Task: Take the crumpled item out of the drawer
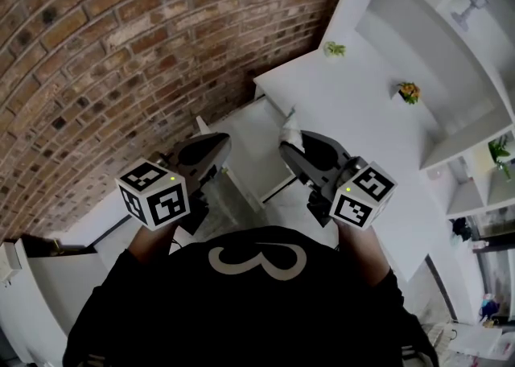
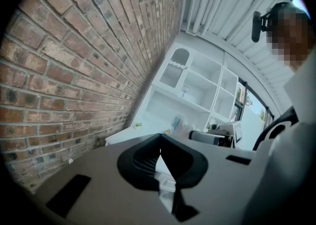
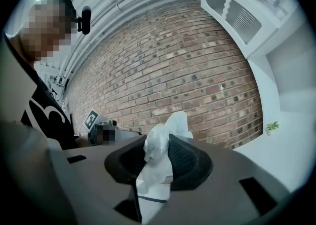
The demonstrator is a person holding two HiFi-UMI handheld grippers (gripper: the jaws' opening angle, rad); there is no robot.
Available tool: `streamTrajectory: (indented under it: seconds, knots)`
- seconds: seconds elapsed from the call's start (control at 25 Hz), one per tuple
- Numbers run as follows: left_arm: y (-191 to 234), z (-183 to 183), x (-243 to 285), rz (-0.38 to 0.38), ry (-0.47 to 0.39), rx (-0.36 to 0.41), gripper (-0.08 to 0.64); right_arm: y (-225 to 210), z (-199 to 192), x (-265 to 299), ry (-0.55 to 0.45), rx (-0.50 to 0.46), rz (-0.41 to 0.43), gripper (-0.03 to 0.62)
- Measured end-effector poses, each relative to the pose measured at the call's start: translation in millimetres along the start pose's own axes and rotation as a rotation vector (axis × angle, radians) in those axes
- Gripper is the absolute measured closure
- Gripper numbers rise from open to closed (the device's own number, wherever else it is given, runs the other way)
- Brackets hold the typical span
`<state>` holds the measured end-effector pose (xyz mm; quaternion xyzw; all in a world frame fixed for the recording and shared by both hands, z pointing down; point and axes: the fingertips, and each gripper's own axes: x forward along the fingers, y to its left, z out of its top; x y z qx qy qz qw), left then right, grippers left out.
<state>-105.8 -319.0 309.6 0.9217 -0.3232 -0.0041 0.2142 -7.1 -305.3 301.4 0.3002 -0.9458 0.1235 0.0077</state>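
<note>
The crumpled white item sticks up from the tips of my right gripper, which is shut on it. In the right gripper view the same crumpled white item fills the gap between the dark pads of my right gripper and hangs down in front. My left gripper is held level beside it; in the left gripper view its pads meet at the tips of the left gripper with nothing between them. Both grippers hover over the open white drawer under the desk edge.
The white desk carries a small green plant and an orange flower pot. White shelves rise to the right. A brick wall runs along the left. A white cabinet stands at lower left.
</note>
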Motion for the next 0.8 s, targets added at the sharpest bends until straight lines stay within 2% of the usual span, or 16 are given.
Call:
streamTrajectory:
  seconds: [0.8]
  knots:
    - [-18.6, -3.0, 8.7, -0.015, 0.009, 0.023, 0.557, 5.1, 0.7, -17.4, -0.010, -0.013, -0.003, 0.469]
